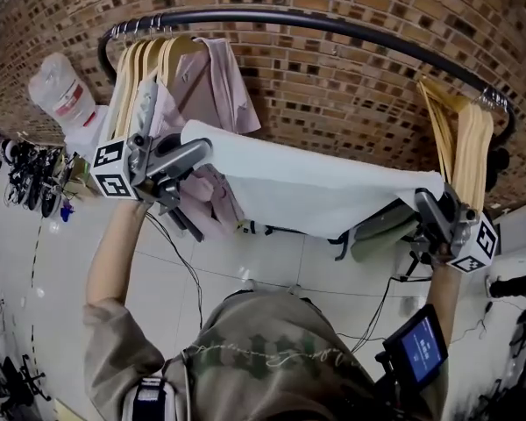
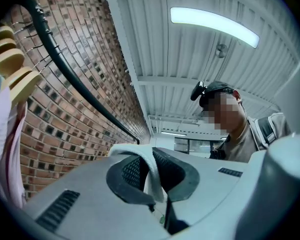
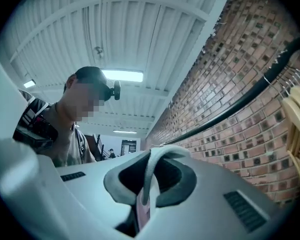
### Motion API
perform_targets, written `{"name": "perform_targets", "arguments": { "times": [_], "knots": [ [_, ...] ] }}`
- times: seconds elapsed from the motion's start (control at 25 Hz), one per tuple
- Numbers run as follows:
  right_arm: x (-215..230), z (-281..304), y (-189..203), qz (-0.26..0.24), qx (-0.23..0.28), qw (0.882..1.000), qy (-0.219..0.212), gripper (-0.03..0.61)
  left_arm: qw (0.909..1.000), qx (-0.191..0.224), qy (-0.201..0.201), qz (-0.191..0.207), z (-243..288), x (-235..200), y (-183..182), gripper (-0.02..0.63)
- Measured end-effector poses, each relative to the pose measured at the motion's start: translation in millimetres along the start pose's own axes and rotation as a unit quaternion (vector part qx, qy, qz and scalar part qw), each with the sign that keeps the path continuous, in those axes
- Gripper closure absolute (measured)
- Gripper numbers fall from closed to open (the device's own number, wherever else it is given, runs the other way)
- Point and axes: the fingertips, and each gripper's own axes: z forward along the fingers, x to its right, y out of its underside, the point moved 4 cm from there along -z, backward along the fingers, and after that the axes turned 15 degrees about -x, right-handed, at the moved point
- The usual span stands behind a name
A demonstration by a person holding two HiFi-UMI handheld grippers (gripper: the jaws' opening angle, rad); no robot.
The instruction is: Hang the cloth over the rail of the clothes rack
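A white cloth (image 1: 316, 187) is stretched out flat between my two grippers, below the black rail (image 1: 333, 26) of the clothes rack. My left gripper (image 1: 197, 152) is shut on the cloth's left corner, and its own view shows a white fold (image 2: 149, 171) pinched between the jaws (image 2: 151, 184). My right gripper (image 1: 423, 202) is shut on the right corner, where the cloth (image 3: 149, 176) loops over the jaw tips (image 3: 146, 186). The rail (image 2: 80, 86) runs along the brick wall in the left gripper view. It shows too in the right gripper view as a dark rail (image 3: 240, 101).
Wooden hangers (image 1: 145, 68) and a pink garment (image 1: 215, 82) hang at the rail's left end. More wooden hangers (image 1: 465, 139) hang at its right end. A brick wall (image 1: 333, 77) stands behind. A small screen (image 1: 421, 349) is at the lower right. A person's face is blurred in both gripper views.
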Motion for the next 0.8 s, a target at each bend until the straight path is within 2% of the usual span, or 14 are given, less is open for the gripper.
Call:
{"name": "perform_targets", "arguments": {
  "times": [0.2, 0.32, 0.52, 0.8],
  "knots": [
    [19, -3, -34, -0.002, 0.015, 1.0, -0.008, 0.561, 0.9996, -0.011, 0.003, 0.026, 7, -5, -36, 0.597],
    [32, -6, -52, 0.005, 0.025, 1.0, -0.014, 0.561, 0.9989, -0.017, -0.016, 0.04, 15, -8, -55, 0.597],
    [49, -11, -75, -0.013, 0.009, 1.0, -0.017, 0.561, 0.9979, -0.03, -0.023, 0.053, 24, -15, -82, 0.597],
    [58, -7, -97, -0.029, -0.008, 0.999, -0.017, 0.561, 0.9976, -0.042, -0.018, 0.051, 25, -23, -105, 0.597]
  ]
}}
